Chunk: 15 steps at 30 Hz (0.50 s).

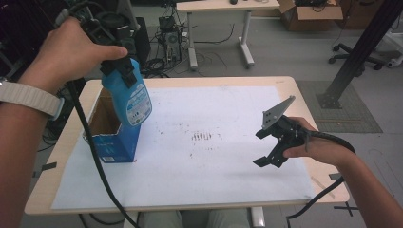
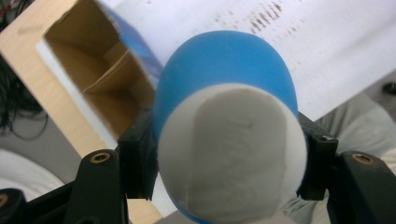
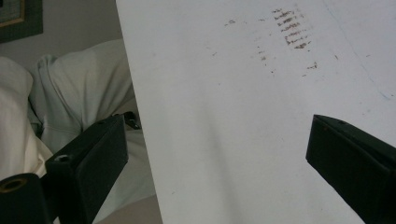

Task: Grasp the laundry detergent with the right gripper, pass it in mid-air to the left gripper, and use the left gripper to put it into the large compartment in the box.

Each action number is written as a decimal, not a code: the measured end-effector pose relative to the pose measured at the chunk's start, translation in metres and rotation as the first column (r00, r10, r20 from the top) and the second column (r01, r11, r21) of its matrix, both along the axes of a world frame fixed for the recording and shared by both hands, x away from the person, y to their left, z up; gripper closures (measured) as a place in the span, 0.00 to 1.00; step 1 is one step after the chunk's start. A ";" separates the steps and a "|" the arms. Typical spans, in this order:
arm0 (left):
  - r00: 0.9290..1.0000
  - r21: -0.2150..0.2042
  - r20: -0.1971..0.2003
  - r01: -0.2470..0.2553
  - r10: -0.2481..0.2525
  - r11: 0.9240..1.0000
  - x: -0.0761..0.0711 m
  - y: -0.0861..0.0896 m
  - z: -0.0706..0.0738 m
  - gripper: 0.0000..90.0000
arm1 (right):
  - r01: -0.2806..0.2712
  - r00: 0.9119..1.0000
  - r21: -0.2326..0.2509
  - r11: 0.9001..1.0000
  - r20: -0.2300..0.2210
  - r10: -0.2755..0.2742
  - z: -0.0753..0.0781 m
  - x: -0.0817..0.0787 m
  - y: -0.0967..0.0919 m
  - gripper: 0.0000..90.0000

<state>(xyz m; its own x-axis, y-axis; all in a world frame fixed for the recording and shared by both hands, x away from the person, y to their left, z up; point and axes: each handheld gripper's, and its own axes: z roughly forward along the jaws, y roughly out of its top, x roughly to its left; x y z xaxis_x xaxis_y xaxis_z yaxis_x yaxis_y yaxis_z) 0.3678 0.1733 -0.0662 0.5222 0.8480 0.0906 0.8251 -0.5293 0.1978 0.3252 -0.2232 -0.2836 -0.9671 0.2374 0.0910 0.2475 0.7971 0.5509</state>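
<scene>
**Bottle held above box**

Jaws of the right gripper [image 1: 267, 147] stand wide apart with nothing between them, low over the white sheet [image 1: 214, 161] near the table's front right. Farther back on the left, the left gripper [image 1: 119, 66] is clamped on the blue bottle [image 1: 130, 97] near its top, holding it just above the open cardboard box [image 1: 111, 137].

a blue bottle [image 1: 129, 95] with a white cap, blue box [image 1: 114, 142], brown-speckled white sheet [image 1: 214, 142].
</scene>
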 end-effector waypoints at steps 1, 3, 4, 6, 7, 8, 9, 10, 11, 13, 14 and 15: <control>1.000 0.005 0.005 -0.021 0.021 1.000 0.000 0.003 0.001 0.42 | 0.000 1.000 -0.001 1.000 -0.002 0.000 0.000 0.000 0.000 0.06; 0.998 0.014 0.008 -0.070 0.070 0.997 0.002 0.009 0.002 0.42 | -0.001 1.000 -0.006 1.000 -0.001 0.001 -0.001 0.001 0.001 0.06; 0.995 0.017 0.013 -0.097 0.097 0.995 0.003 0.012 0.003 0.42 | -0.001 1.000 -0.009 1.000 -0.001 0.001 -0.002 0.001 0.001 0.06; 0.988 0.014 0.025 -0.154 0.154 0.988 0.005 0.020 0.003 0.42 | -0.003 1.000 -0.018 1.000 0.002 0.004 -0.003 0.002 0.001 0.06; 0.985 0.017 0.030 -0.173 0.172 0.985 0.006 0.024 0.003 0.42 | -0.004 1.000 -0.020 1.000 0.000 0.004 -0.004 0.002 0.002 0.06; 0.981 0.021 0.033 -0.190 0.189 0.982 0.008 0.027 0.003 0.42 | -0.007 1.000 -0.020 1.000 -0.001 0.007 -0.004 0.002 0.002 0.06; 0.977 0.024 0.034 -0.211 0.210 0.977 0.009 0.030 0.002 0.42 | -0.008 1.000 -0.022 1.000 -0.001 0.008 -0.004 0.003 0.002 0.06; 0.972 0.026 0.033 -0.232 0.231 0.972 0.010 0.034 0.001 0.42 | -0.008 1.000 -0.022 1.000 -0.001 0.008 -0.005 0.003 0.002 0.06; 0.966 0.024 0.037 -0.259 0.258 0.966 0.011 0.038 0.000 0.42 | -0.006 1.000 -0.023 1.000 -0.005 0.006 -0.005 0.003 0.002 0.06; 0.955 0.014 0.041 -0.294 0.294 0.956 0.013 0.043 -0.002 0.42 | -0.005 1.000 -0.025 1.000 -0.006 0.004 -0.005 0.004 0.002 0.06; 0.949 0.009 0.041 -0.312 0.312 0.950 0.015 0.047 -0.004 0.42 | -0.005 1.000 -0.022 1.000 -0.004 0.005 -0.005 0.004 0.001 0.06; 0.943 0.002 0.045 -0.331 0.331 0.943 0.016 0.050 -0.005 0.42 | -0.005 1.000 -0.024 1.000 -0.005 0.005 -0.005 0.004 0.001 0.06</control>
